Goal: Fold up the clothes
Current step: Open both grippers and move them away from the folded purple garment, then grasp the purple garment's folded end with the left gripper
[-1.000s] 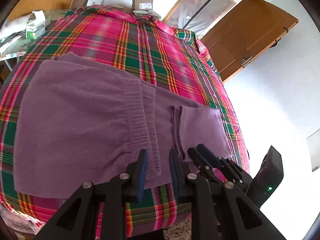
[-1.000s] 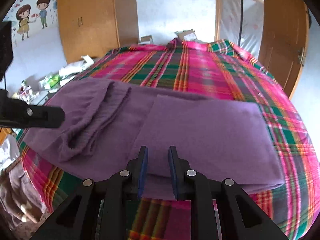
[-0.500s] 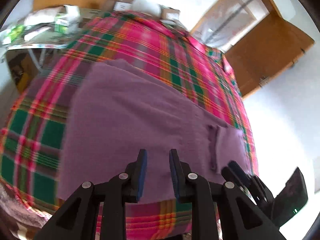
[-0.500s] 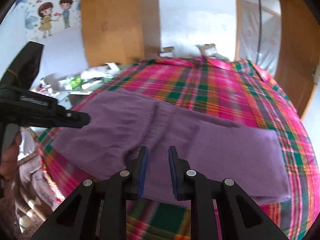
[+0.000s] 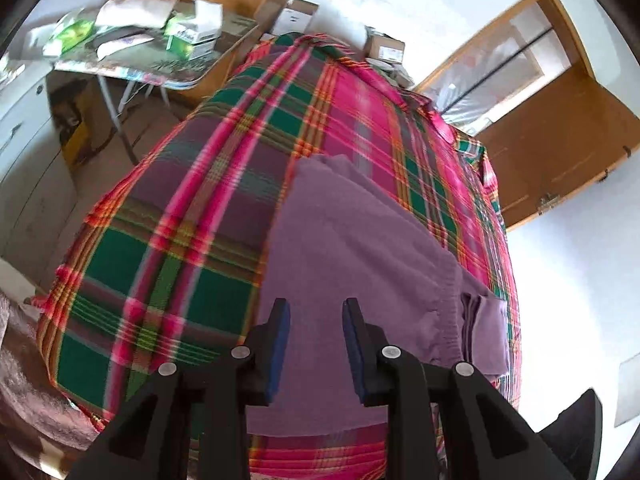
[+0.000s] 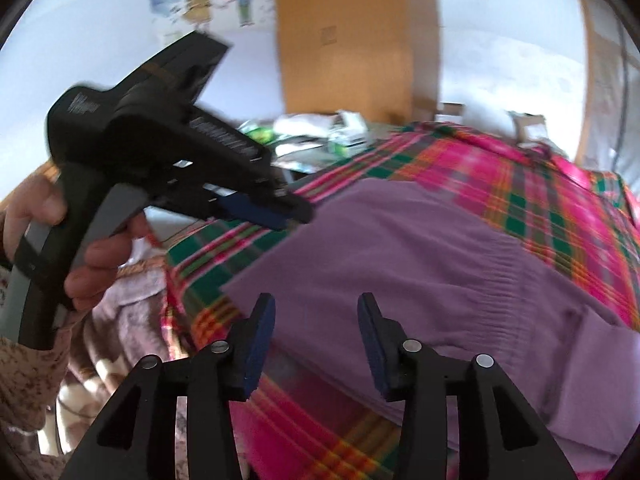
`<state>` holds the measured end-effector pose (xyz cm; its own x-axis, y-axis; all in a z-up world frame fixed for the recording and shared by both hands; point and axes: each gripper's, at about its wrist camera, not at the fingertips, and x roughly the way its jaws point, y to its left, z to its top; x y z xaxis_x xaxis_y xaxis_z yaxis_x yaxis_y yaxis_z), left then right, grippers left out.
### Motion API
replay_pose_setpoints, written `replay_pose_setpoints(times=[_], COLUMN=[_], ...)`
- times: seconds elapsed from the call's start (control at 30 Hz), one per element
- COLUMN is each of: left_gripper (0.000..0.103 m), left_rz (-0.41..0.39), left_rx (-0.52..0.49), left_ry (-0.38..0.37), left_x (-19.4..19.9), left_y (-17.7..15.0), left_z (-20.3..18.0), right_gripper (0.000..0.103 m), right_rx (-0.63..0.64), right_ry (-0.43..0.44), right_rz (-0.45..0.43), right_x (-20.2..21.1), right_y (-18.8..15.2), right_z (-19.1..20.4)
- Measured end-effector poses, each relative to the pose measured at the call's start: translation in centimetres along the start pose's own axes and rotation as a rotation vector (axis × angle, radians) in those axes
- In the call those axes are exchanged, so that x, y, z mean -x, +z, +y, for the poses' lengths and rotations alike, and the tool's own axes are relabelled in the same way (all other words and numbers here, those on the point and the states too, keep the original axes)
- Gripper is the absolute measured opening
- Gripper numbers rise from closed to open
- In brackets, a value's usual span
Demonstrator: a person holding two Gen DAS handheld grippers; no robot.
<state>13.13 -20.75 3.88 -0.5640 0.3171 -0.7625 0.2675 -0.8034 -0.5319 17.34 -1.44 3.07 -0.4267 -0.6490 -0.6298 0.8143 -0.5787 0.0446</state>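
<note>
A plaid bed (image 5: 224, 216) is covered near its front edge by folded purple trousers (image 5: 352, 248). Above them the left gripper (image 5: 315, 336) and right gripper (image 6: 316, 332) are held, fingers parted and empty.

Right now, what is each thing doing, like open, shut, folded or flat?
left gripper: open, holding nothing.
right gripper: open, holding nothing.
purple pants: folded, lying flat on the bed.
plaid bedspread: spread over the bed.
wooden door: open.
</note>
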Motion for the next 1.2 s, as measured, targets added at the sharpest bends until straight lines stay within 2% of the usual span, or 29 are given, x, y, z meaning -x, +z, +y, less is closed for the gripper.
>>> replay_pose_setpoints(times=[0.27,0.4,0.57,0.73,0.97,1.2], left_gripper=[0.03,0.031,0.033,0.034,0.034,0.034], left_rz=[0.034,0.04,0.066,0.101,0.126,0.143], left_rx=[0.01,0.02,-0.016,-0.007,0.029,0.047], left_ry=[-0.02,-0.023,-0.023,-0.072,-0.132,-0.19], left_x=[-0.6,-1.3,-2.1,-3.4,-4.9,-6.6], left_y=[0.6,1.2,2.0,2.9,4.2,6.0], left_z=[2.3,3.0,2.7,2.7,2.9,2.6], right_gripper=[0.046,0.047,0.057,0.057,0.057,0.055], right_rx=[0.114,0.131,0.153,0.164,0.091,0.106], right_ry=[0.04,0.012,-0.02,-0.102,-0.1,-0.122], right_rz=[0.04,0.061,0.066,0.065,0.072,0.068], right_x=[-3.2,-4.7,-6.2,-7.3,-7.8,-8.6], right_y=[-0.4,-0.3,0.2,0.3,0.6,0.9], right_z=[3.9,4.7,5.7,6.2,5.0,5.0])
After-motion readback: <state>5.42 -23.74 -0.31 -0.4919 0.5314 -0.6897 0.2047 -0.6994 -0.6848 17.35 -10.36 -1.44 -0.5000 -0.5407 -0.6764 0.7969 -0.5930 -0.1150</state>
